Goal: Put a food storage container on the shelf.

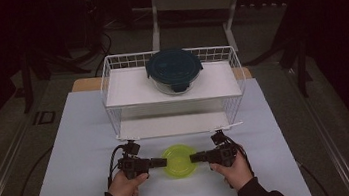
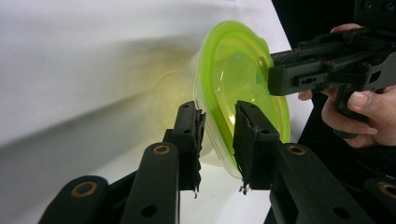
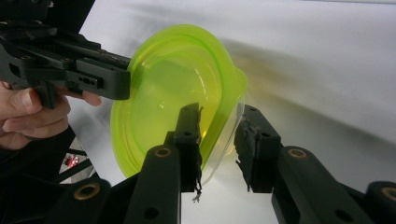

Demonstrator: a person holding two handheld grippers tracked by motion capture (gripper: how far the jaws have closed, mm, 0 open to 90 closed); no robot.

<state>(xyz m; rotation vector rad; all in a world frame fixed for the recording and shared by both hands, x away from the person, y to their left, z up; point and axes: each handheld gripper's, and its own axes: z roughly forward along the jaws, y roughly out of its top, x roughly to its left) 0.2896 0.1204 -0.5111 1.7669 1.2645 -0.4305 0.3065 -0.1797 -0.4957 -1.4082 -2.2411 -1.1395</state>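
Two grippers, left gripper (image 1: 159,162) and right gripper (image 1: 196,157), jaws apart straddling the rim of one green bowl (image 1: 179,161) at its 9 and 3 o'clock, on the table (image 1: 79,155) near the person; not clamped or lifted yet. At 12 o'clock one wire rack (image 1: 174,90), one lidded glass container (image 1: 174,70) on top

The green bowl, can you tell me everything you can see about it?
The green bowl is see-through, bright yellow-green, and looks like thin plastic, with a wide flat rim that has a little corner tab. It looks empty and sits upright on the white table, just in front of the wire rack. The left hand-held gripper and the right hand-held gripper each have their jaws on either side of its rim, on opposite sides; neither looks clamped yet.
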